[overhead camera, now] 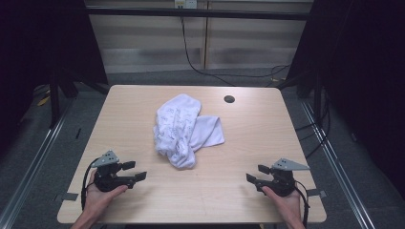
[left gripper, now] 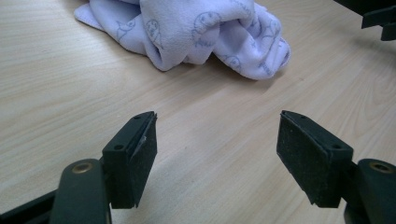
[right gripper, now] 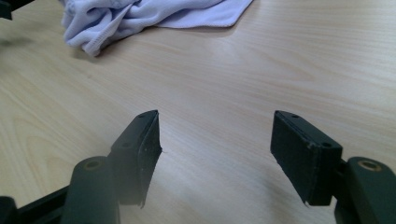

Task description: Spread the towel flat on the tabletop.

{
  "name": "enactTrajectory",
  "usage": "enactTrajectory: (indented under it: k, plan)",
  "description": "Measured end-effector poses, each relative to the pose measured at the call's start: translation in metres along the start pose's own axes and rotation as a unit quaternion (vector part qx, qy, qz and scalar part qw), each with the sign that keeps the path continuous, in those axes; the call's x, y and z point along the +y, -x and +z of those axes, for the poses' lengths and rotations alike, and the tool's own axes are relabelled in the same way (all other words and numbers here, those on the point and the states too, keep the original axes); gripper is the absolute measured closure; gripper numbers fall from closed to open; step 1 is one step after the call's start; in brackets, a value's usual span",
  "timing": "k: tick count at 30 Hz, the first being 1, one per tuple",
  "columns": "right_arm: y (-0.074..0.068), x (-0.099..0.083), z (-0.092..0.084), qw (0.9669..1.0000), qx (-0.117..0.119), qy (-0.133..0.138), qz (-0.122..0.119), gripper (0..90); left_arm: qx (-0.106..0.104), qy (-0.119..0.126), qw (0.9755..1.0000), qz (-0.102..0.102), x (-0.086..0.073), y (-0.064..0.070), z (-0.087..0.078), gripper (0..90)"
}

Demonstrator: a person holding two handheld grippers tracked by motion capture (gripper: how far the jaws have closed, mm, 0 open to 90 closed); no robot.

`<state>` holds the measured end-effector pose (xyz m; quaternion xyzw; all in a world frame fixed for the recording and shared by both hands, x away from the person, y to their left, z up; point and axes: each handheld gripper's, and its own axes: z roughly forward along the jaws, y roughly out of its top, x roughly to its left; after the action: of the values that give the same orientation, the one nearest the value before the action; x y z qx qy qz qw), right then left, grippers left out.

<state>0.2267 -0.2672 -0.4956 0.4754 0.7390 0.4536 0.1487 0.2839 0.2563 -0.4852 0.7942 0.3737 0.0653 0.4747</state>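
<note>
A crumpled white cloth (overhead camera: 184, 129) with a faint printed pattern lies in the middle of the light wooden table (overhead camera: 248, 143). My left gripper (overhead camera: 134, 171) rests near the front left of the table, open, its jaws pointing right toward the cloth. My right gripper (overhead camera: 258, 174) sits near the front right, open, its jaws pointing left. In the left gripper view the cloth (left gripper: 196, 32) lies ahead of the empty jaws of my left gripper (left gripper: 217, 147). In the right gripper view the cloth (right gripper: 140, 18) lies far ahead of my right gripper (right gripper: 217, 149).
A round cable hole (overhead camera: 229, 99) sits near the table's back edge. Black cables (overhead camera: 196, 62) run across the floor behind the table. Dark frames and curtains stand on both sides. Metal rails (overhead camera: 28, 167) run along the floor at left and right.
</note>
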Motion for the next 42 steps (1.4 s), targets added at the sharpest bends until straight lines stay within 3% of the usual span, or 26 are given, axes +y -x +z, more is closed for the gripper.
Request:
enactTrajectory:
  k: [3,6,8,13,17,24,30,33,37,42]
  plan:
    - [-0.001,0.000,0.000,1.0000,0.005,-0.004,0.000,33.0,-0.003,0.004,1.0000,0.004,0.000,0.000,0.000,33.2]
    - [-0.001,0.001,0.003,0.9995,0.025,-0.017,0.006,31.0,-0.002,0.006,1.0000,0.005,0.001,-0.001,0.003,35.6]
    - [-0.004,0.003,0.004,0.9995,0.028,-0.016,-0.003,33.2,-0.004,0.008,0.9999,0.005,0.002,-0.001,0.005,37.8]
    - [-0.015,0.011,0.008,0.9976,0.067,-0.008,-0.018,40.0,-0.005,0.006,0.9999,0.011,0.002,0.001,0.005,37.0]
    - [-0.027,0.022,0.018,0.9954,0.088,-0.020,-0.034,42.5,-0.002,0.005,0.9999,0.009,0.003,0.001,0.005,33.2]
    - [-0.038,0.053,0.065,0.9893,0.128,-0.032,-0.062,42.4,0.002,0.007,0.9999,0.007,0.003,-0.003,0.004,32.0]
    - [-0.037,0.074,0.103,0.9893,0.117,-0.040,-0.077,41.4,0.005,0.003,0.9999,0.008,0.004,-0.005,0.008,32.0]
    - [-0.033,0.089,0.121,0.9895,0.123,-0.039,-0.065,40.4,0.003,0.003,0.9999,0.011,0.004,-0.004,0.007,31.9]
    - [-0.030,0.108,0.148,0.9890,0.115,-0.049,-0.079,40.6,0.003,0.004,1.0000,0.008,0.004,-0.005,0.008,31.8]
    - [-0.037,0.115,0.180,0.9882,0.120,-0.054,-0.079,39.7,0.002,0.003,1.0000,0.009,0.004,-0.005,0.009,31.6]
